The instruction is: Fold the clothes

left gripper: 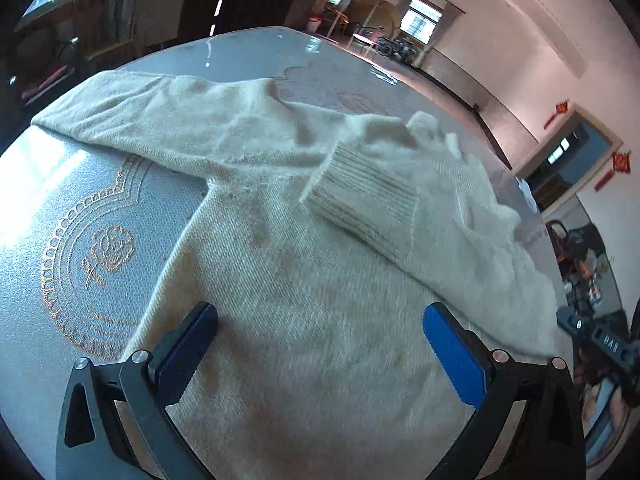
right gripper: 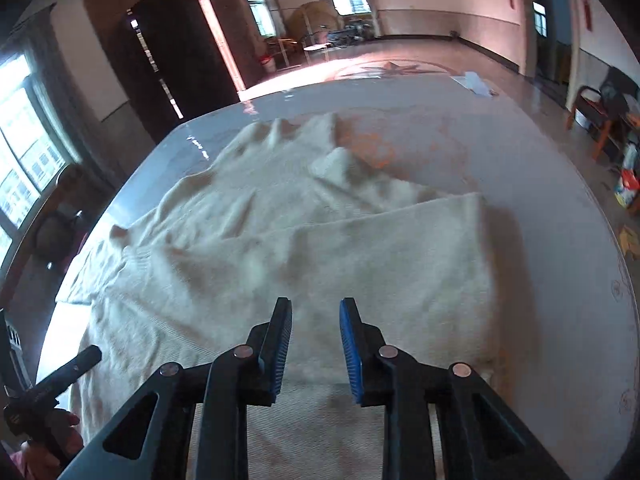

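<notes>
Sweater (left gripper: pixel 304 288) near hem behind jaws, cut off below

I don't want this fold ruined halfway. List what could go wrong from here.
1. Both the left gripper and the right gripper are open above the sweater, holding nothing; a shallow pinch may catch only the top layer.
2. The folded-in sleeve cuff lies loose on the body, so dragging could shift it.
3. The collar end is bunched; folding over it may lock in wrinkles.

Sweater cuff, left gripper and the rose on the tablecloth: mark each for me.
ribbed sweater cuff (left gripper: pixel 360 196), left wrist view, middle of the ribbing.
left gripper (left gripper: pixel 320 344), left wrist view, midway between its open fingertips.
rose pattern (left gripper: pixel 108 250), left wrist view, the embroidered flower's centre.
</notes>
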{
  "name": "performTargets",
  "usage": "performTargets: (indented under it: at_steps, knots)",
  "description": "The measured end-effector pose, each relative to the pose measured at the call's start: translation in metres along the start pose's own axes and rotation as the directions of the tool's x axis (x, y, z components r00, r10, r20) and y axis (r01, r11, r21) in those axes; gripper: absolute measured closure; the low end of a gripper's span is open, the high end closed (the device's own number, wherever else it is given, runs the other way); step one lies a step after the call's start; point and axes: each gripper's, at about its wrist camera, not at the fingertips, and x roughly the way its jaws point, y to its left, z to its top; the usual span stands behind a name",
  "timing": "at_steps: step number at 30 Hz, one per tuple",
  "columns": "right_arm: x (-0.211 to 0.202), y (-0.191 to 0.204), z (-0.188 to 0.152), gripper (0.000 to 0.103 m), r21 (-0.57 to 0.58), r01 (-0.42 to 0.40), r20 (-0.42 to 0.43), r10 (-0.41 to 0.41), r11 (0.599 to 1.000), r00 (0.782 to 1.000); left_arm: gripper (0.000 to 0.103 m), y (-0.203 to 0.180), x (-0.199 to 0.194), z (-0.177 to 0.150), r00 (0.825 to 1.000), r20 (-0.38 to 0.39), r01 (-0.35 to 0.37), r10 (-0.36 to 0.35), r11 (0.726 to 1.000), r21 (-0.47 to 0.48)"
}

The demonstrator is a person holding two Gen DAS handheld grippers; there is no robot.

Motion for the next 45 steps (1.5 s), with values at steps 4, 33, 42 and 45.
performTargets:
  at_steps: [4,33,42,45]
  knots:
    - [0.021,-0.047,0.005,0.079,0.051,0.042,-0.046,-0.040,0.998,0.998,0.000,-0.024,0.024,0.038,0.997,0.062,-0.055,0.056,0.998,-0.010]
    - [0.013,0.035,-0.060,0.079,-0.084,0.005,-0.140,-0.017,0.996,0.990,0.000,0.309,-0.064,0.141,0.983,0.105,-0.015,0.147,0.648,-0.762]
    - [0.005,0.045,-0.077,0.072,-0.070,0.047,-0.127,-0.056,0.996,0.990,0.000,0.371,-0.043,0.174,1.000,-0.008,0.007,-0.025,0.546,-0.838]
    - [0.006,0.045,-0.076,0.072,-0.044,0.047,-0.119,-0.052,0.998,0.992,0.000,0.369,-0.025,0.184,0.989,-0.001,0.080,-0.147,0.545,-0.834]
